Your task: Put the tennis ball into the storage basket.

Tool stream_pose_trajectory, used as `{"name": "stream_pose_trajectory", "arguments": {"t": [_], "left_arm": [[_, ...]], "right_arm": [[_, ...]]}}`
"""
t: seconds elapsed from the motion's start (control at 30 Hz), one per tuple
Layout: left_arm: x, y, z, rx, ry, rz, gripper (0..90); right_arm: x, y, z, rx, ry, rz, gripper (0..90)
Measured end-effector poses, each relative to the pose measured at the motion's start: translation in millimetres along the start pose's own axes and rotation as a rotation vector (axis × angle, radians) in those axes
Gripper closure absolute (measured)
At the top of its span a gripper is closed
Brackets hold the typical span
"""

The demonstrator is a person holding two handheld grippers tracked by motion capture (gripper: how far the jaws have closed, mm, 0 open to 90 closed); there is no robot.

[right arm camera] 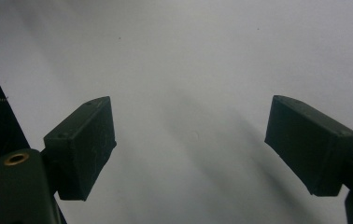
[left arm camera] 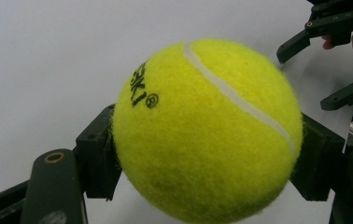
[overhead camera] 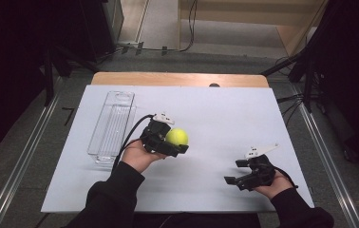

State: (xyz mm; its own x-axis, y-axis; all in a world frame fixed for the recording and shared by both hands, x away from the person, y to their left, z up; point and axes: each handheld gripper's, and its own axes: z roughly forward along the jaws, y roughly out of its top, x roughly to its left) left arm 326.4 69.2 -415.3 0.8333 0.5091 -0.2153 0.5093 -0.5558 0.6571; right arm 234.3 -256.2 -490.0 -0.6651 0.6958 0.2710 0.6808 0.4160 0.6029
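Yellow felt marks your load: from the high view, the tennis ball [overhead camera: 177,137] sits clamped in your left gripper [overhead camera: 180,142], held above the white sheet [overhead camera: 225,118], to the right of the clear tray [overhead camera: 113,124]. Your right gripper [overhead camera: 234,171] idles wide open, well right of the ball. You're mid-carry, I'd judge; next, swing left over the tray and lower before releasing.

Left gripper view: both pads press the ball [left arm camera: 207,130], which has no long axis; its seam runs diagonally, its print faces left.

Right gripper view: jaws spread, nothing between them.
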Motion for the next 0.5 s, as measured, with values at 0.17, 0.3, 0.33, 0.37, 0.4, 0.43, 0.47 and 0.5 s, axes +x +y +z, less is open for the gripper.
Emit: {"name": "stream_pose_trajectory", "arguments": {"t": [0.17, 0.3, 0.33, 0.37, 0.4, 0.43, 0.47, 0.5], "left_arm": [[2.4, -0.5, -3.3, 0.002, 0.013, 0.002, 25.6], [6.0, -1.3, -5.9, 0.003, 0.013, -0.009, 25.6], [6.8, -1.5, -6.5, 0.001, 0.014, -0.009, 25.6], [7.1, -1.6, -6.8, -0.003, 0.015, -0.016, 25.6], [7.7, -1.8, -7.5, -0.002, 0.016, -0.016, 25.6], [8.4, -1.9, -8.1, -0.003, 0.015, -0.019, 25.6], [9.2, -2.0, -8.7, -0.004, 0.015, -0.019, 25.6], [9.8, -2.1, -9.3, -0.003, 0.017, -0.022, 25.6]], "right_arm": [[0.0, 0.0, 0.0, 0.000, 0.001, -0.002, 14.0], [0.0, 0.2, -0.3, -0.002, 0.000, -0.002, 13.9], [0.1, 0.2, -0.3, -0.002, 0.000, -0.001, 13.9], [0.0, 0.2, -0.3, -0.001, 0.001, -0.003, 13.9], [0.0, 0.1, -0.2, -0.001, 0.001, -0.004, 13.9], [0.2, 0.1, -0.2, 0.000, 0.002, -0.003, 13.9], [0.2, 0.1, 0.0, -0.001, 0.001, -0.003, 13.9], [0.3, 0.2, 0.0, 0.000, 0.001, -0.001, 13.9]]}}
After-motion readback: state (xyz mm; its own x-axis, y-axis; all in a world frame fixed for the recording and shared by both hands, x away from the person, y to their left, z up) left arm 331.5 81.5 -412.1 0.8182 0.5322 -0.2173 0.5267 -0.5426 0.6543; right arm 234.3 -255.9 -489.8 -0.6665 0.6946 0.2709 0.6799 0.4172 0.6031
